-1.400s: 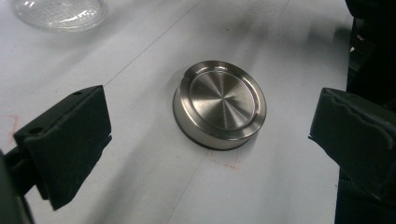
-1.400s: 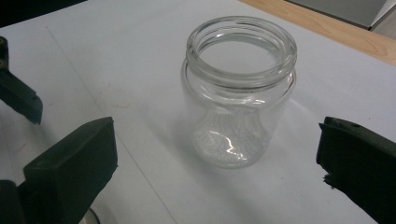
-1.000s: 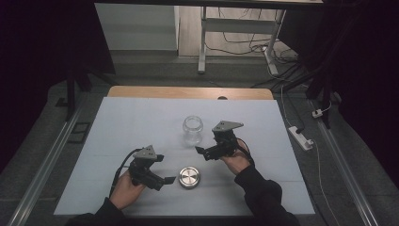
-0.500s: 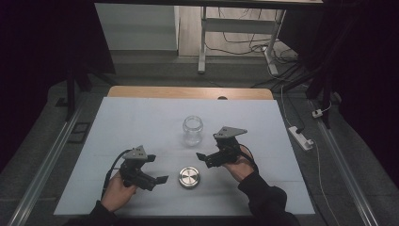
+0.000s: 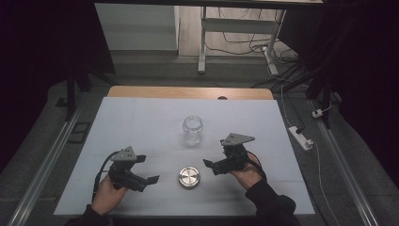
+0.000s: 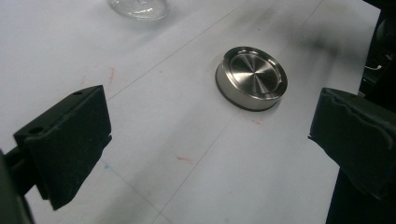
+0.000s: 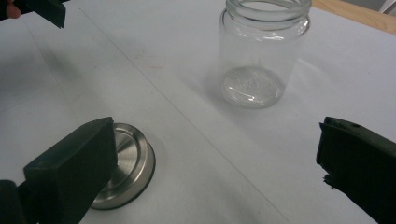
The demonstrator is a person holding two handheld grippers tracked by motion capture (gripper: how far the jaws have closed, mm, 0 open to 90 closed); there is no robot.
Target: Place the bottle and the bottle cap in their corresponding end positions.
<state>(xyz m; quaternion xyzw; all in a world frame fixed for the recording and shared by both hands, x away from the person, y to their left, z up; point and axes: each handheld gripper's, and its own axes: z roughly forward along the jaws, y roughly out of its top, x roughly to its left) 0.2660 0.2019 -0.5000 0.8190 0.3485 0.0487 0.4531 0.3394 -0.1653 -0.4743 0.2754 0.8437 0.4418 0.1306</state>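
A clear glass jar point(image 5: 193, 130) stands upright and uncapped near the middle of the white table point(image 5: 141, 122). Its round steel lid point(image 5: 189, 177) lies flat on the table, closer to the person. My left gripper point(image 5: 147, 170) is left of the lid, open, with nothing between its jaws. In the left gripper view the lid point(image 6: 251, 77) lies ahead of the open gripper point(image 6: 215, 135), and the jar's base point(image 6: 137, 7) is at the top edge. My right gripper point(image 5: 214, 157) is right of the lid, open and empty. The right gripper view has the jar point(image 7: 264, 51) ahead and the lid point(image 7: 133, 161) partly behind the left jaw.
The table's wooden far edge point(image 5: 188, 92) lies beyond the jar. A white power strip point(image 5: 301, 137) lies on the floor at the right. The left gripper's jaw point(image 7: 42, 8) shows at the top left of the right gripper view.
Both grippers have drawn back toward the person and slightly outward from the lid. The jar and lid have not moved.
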